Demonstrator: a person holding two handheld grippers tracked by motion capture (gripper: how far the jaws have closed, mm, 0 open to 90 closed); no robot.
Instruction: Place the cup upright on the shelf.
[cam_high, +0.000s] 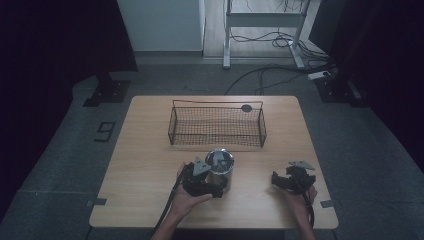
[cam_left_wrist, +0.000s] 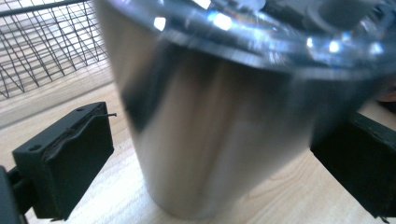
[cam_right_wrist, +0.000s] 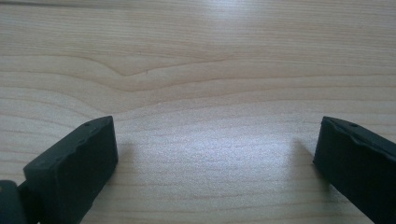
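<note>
A shiny metal cup (cam_high: 220, 167) stands upright on the wooden table (cam_high: 145, 165), in front of a wire basket (cam_high: 172, 125). My left gripper (cam_high: 216, 188) is open, one jaw on each side of the cup. In the left gripper view the cup (cam_left_wrist: 219, 130) stands between the jaws of the left gripper (cam_left_wrist: 210, 158). A sliver of table shows between the left jaw and the cup wall; the right jaw is at the wall, and contact is unclear. My right gripper (cam_high: 278, 180) is low over bare table to the right of the cup. The right gripper (cam_right_wrist: 215, 154) is open with nothing between its jaws.
The wire basket (cam_left_wrist: 42, 46) sits at the middle back of the table and looks empty. A dark round disc (cam_high: 246, 108) lies by its far right corner. Beyond the table are a desk frame with cables on the floor and dark stands at both sides.
</note>
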